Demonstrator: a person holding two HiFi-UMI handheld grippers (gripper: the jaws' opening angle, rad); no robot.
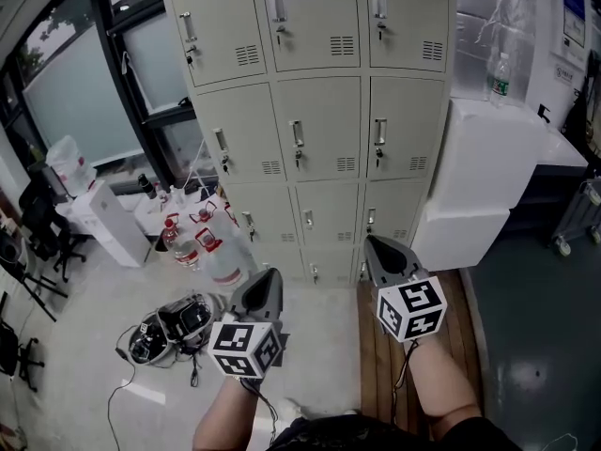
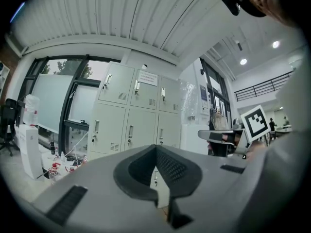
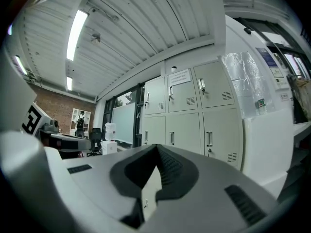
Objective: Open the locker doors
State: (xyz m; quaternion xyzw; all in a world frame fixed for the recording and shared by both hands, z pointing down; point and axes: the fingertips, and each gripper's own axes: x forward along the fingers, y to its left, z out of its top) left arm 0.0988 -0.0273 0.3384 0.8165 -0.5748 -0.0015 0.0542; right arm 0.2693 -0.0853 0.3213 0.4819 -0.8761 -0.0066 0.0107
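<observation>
Locker (image 1: 324,101) sits upper centre of the head view, three columns wide, every one of its doors (image 1: 413,111) visibly shut. It is dead ahead of both tools, neither touching it yet. Handles (image 1: 298,134) are vertical bars near each door's left edge, so my guess is hinges on the right and a pull that swings rightward. Right tool (image 1: 376,244) is closer: its tip overlaps the bottom of the right column in frame. Left tool (image 1: 270,275) sits lower left and further back, in line with the seam between the left and middle columns. Both tools are closed with tips together and nothing between them; they would have to open before taking a handle. Both point level at the locker face. Floor (image 1: 319,346) is pale, with a wooden strip (image 1: 376,365) under the right tool. White cabinet (image 1: 488,158) butts the locker's right side, bottle (image 1: 500,75) on top, which may limit door swing there. Water bottles (image 1: 202,247) and cables (image 1: 169,327) clutter the floor at lower left, window (image 1: 75,101) at far left.
</observation>
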